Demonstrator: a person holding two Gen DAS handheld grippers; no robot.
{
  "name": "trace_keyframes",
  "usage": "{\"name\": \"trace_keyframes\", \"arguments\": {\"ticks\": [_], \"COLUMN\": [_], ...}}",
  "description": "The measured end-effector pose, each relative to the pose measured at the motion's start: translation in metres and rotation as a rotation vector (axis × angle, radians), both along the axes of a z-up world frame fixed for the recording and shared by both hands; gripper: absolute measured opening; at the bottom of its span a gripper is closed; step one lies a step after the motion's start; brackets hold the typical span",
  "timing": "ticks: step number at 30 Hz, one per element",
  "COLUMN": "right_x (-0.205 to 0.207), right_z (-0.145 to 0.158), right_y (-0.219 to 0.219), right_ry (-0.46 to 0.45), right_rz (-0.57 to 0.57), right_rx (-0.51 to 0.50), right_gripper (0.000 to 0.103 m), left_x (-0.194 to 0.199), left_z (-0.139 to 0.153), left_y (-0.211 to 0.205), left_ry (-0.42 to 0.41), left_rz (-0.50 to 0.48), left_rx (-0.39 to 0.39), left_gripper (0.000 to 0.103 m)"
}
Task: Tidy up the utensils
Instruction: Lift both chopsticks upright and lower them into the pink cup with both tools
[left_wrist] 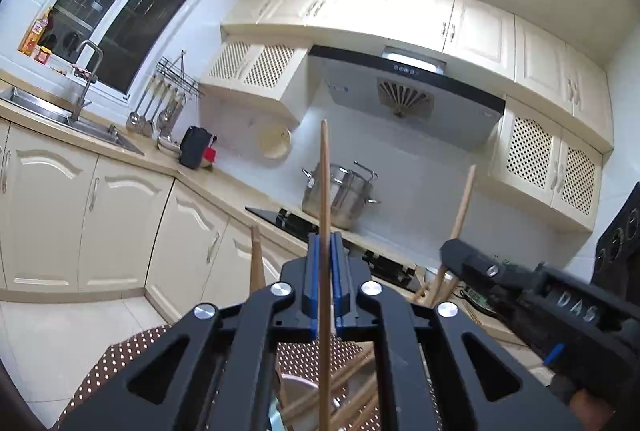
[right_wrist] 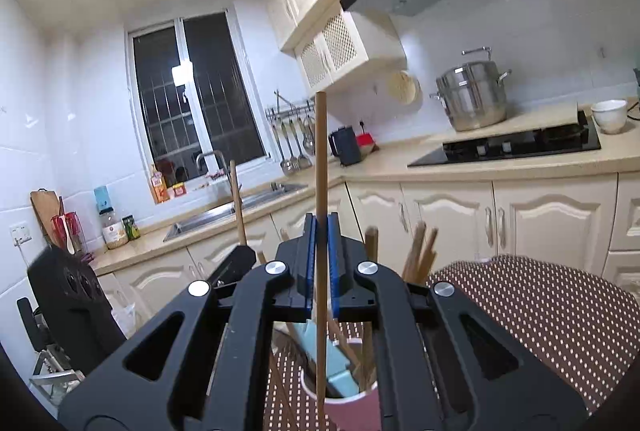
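Above the dotted surface (right_wrist: 540, 311), left gripper (left_wrist: 325, 271) fingers pinch one upright chopstick (left_wrist: 325, 183); right gripper (right_wrist: 320, 255) fingers pinch another chopstick (right_wrist: 320, 159) over a pink cup (right_wrist: 352, 407).

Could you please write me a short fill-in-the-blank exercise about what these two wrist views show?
1. The left hand-held gripper is shut on a single wooden ____.
2. In the right hand-held gripper, the chopstick stands nearly ____.
3. Below the right hand-held gripper, a pink cup stands on a brown cloth with white ____.
4. On the counter beside the black cooktop stands a steel ____.

Missing words: chopstick; upright; dots; pot
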State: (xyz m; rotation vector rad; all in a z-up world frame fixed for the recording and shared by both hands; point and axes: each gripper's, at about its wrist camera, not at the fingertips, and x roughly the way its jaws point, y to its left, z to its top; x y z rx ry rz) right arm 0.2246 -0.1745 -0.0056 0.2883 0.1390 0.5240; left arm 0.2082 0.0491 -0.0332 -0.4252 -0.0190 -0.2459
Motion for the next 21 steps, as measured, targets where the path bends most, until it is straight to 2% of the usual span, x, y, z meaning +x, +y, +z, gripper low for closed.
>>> {"name": "trace_keyframes", "arguments": {"ticks": [6,16,21], "right_x": [0.006,0.010,0.005], "right_z": [0.004,-0.003,-0.004], "right_y": [0.001,0.001,0.007], "right_ry": [-0.050,-0.071,-0.093], "right_rz": [-0.025,-0.047,-0.043], "right_rx": [0.008,-0.007,-0.027], "right_gripper": [0.006,0.006,0.006], "left_x": [0.012,0.014,0.015], "left_z": [-0.003,-0.006,-0.015], "left_y": [0.001,-0.017,-0.026], "left_ry": [-0.036,-0.126,-0.124], "left_rz": [0.024,0.102,0.150], "left_rx": [-0.036,0.038,0.088], "left_gripper": [0.005,0.005,0.005]}}
